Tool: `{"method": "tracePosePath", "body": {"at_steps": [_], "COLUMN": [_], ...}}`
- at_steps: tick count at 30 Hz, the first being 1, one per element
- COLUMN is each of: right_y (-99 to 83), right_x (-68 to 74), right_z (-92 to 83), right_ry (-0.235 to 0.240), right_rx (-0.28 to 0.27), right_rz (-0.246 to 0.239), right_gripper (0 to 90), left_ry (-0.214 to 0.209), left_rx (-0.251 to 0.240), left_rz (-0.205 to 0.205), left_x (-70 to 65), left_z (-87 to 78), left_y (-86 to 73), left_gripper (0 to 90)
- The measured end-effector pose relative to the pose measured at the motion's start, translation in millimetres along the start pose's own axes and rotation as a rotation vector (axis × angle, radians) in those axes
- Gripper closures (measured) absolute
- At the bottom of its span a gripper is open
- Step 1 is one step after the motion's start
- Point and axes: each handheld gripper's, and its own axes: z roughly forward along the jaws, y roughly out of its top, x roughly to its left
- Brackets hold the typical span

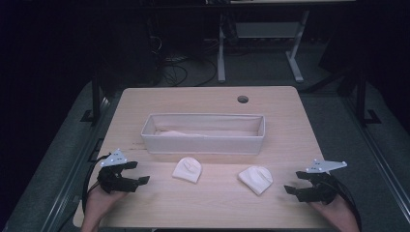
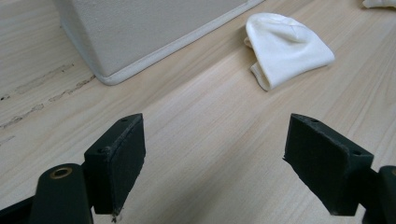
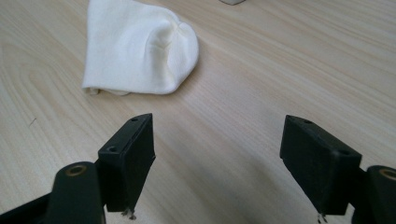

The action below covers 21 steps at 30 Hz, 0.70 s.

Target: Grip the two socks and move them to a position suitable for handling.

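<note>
Both grippers sit at the table's (image 1: 212, 208) near edge with jaws spread wide and nothing between them: left gripper (image 1: 139, 172) at the left corner, right gripper (image 1: 291, 184) at the right. Between them lie two folded white cloths, one left (image 1: 188, 169), one right (image 1: 256, 179), just near of the long fabric bin (image 1: 203, 143).

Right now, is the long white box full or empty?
Nearly empty: the box shows mostly bare floor in the high view, with one pale cloth lying inside at its left.
</note>
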Motion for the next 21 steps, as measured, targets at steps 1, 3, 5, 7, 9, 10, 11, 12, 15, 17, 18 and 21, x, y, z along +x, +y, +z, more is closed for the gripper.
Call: {"method": "tracePosePath", "body": {"at_steps": [1, 3, 5, 7, 9, 10, 11, 12, 15, 17, 18, 21], "right_y": [0.4, 1.5, 2.0, 2.0, 1.9, 2.0, 2.1, 2.3, 2.5, 1.6, 1.6, 3.6], "right_x": [-0.4, -1.3, -0.9, -0.4, -0.2, -0.5, -0.8, -1.2, -1.3, 0.0, 0.0, 4.7], "right_z": [0.2, 1.3, 1.5, 2.3, 1.1, 0.6, -0.2, -1.0, -2.3, -3.0, -3.0, -3.0], "right_ry": [0.004, 0.007, 0.012, 0.015, 0.02, 0.018, 0.019, 0.02, 0.026, 0.033, 0.033, 0.041], "right_rx": [-0.001, -0.004, 0.0, -0.004, 0.002, -0.003, -0.007, -0.011, -0.018, -0.029, -0.029, -0.029], "right_rz": [0.005, 0.009, 0.009, 0.003, 0.005, 0.002, 0.004, 0.006, 0.009, 0.013, 0.013, -0.004], "right_gripper": [25.6, 25.5, 25.5, 25.5, 25.5, 25.5, 25.5, 25.5, 25.4, 25.5, 25.5, 25.5], "left_ry": [-0.003, -0.004, -0.007, -0.009, -0.011, -0.011, -0.015, -0.017, -0.025, -0.032, -0.041, -0.059], "left_rx": [0.0, 0.002, 0.008, 0.012, 0.008, 0.008, 0.013, 0.018, 0.041, 0.045, 0.051, 0.071], "left_rz": [0.001, 0.0, 0.006, 0.01, 0.024, 0.024, 0.04, 0.05, 0.086, 0.096, 0.098, 0.114], "left_x": [-0.2, -0.5, -2.3, -3.1, -7.1, -7.1, -10.9, -13.0, -19.0, -20.3, -21.1, -23.8], "left_z": [0.0, 0.0, -0.3, -0.5, -1.3, -1.3, -1.6, -1.0, 0.8, 1.7, 3.0, 6.1], "left_y": [-0.1, -0.1, 0.4, 0.8, 4.4, 4.4, 7.7, 9.8, 16.6, 18.1, 19.5, 24.3], "left_gripper": [19.9, 20.2, 20.2, 20.5, 20.7, 20.9, 21.2, 21.3, 21.6, 22.1, 22.1, 22.1]}}
